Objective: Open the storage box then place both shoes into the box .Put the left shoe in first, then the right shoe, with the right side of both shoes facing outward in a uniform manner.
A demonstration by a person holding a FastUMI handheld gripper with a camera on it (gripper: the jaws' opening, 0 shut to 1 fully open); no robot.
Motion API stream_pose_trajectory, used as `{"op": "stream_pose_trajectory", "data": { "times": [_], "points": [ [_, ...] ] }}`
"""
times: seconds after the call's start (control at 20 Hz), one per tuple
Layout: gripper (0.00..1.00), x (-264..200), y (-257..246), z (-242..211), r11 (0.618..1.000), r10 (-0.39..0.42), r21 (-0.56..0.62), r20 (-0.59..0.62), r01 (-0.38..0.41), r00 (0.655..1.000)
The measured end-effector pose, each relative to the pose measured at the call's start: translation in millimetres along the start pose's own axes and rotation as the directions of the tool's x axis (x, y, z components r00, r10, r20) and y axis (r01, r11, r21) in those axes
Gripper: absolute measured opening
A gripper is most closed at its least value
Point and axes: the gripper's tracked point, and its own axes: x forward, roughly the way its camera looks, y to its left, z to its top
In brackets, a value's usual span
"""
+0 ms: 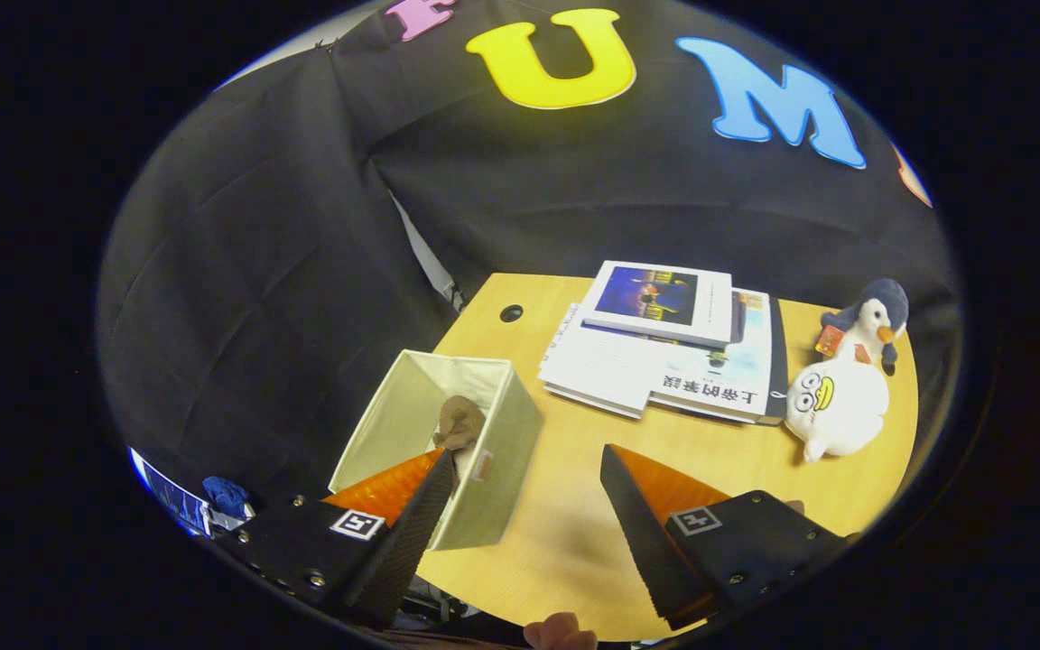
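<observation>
A pale fabric storage box (493,469) stands open on the wooden table (719,451), just ahead of the left finger. Inside it, against its near wall, I see the brown top of a shoe (460,422); the rest of the shoe is hidden by the box wall and the finger. My gripper (524,465) hangs above the table with its fingers wide apart and nothing between them. The left finger (403,515) overlaps the box's near corner in the view. The right finger (646,515) is over bare table.
A stack of books and magazines (664,352) lies beyond the fingers in the middle of the table. Two plush toys, a white one (836,406) and a penguin (877,320), sit at the far right. A cable hole (511,313) is near the table's back corner. A fingertip (561,632) shows at the table's front edge.
</observation>
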Motion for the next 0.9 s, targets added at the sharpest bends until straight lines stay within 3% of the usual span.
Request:
{"op": "stream_pose_trajectory", "data": {
  "times": [0.4, 0.6, 0.9],
  "points": [
    [0.99, -38.3, -78.1, -33.3, 0.993, -0.067, 0.098, 0.04, 0.063, 0.997],
    [0.99, -56.5, -126.6, -60.7, 0.981, -0.158, 0.115, 0.034, 0.154, 0.987],
    [0.99, -80.8, -173.6, -95.2, 0.962, -0.212, 0.181, 0.026, 0.204, 0.977]
  ]
}}
